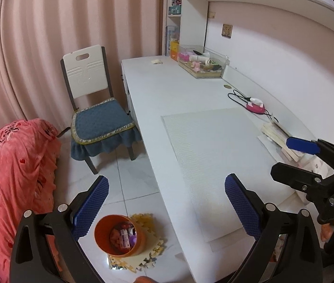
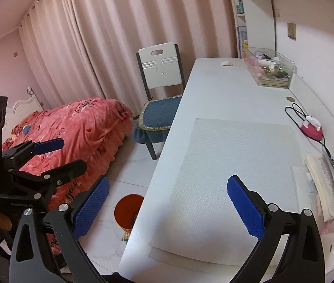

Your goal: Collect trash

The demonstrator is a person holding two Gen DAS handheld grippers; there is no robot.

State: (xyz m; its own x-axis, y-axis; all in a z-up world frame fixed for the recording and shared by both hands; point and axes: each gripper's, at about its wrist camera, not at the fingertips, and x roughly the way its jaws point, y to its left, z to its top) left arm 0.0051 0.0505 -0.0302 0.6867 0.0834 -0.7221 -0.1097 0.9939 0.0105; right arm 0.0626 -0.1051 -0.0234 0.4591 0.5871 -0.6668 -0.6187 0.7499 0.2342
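Bed (image 2: 77,127): left of both claws, red cover, nothing of the task on it that can be made out.
Left claw (image 1: 167,210): released, fingers wide apart, nothing between them; it hangs over the desk's left edge and the floor.
Bin (image 1: 119,235): orange, on the floor below the left claw and beside its left finger, standing on a foam mat (image 1: 148,247). It holds several small items, apparently wrappers and boxes; exact kinds cannot be told.
Desk (image 1: 157,94): ahead of both claws; a white pad (image 2: 226,176) lies right under the right claw.
Scrap (image 1: 156,61): small pale crumpled piece at the far end of the desk, well apart from both claws; probably the last loose trash.
Right claw (image 2: 168,208): released, empty, over the near part of the pad.
Right side: clear box (image 1: 202,64), pink gadget (image 1: 256,106) with cord, books (image 2: 327,188); judged belongings, not trash.
Progress: judged well along. The bin is partly filled and the near desk carries no litter. Left to do: fetch the far scrap and drop it in the bin.
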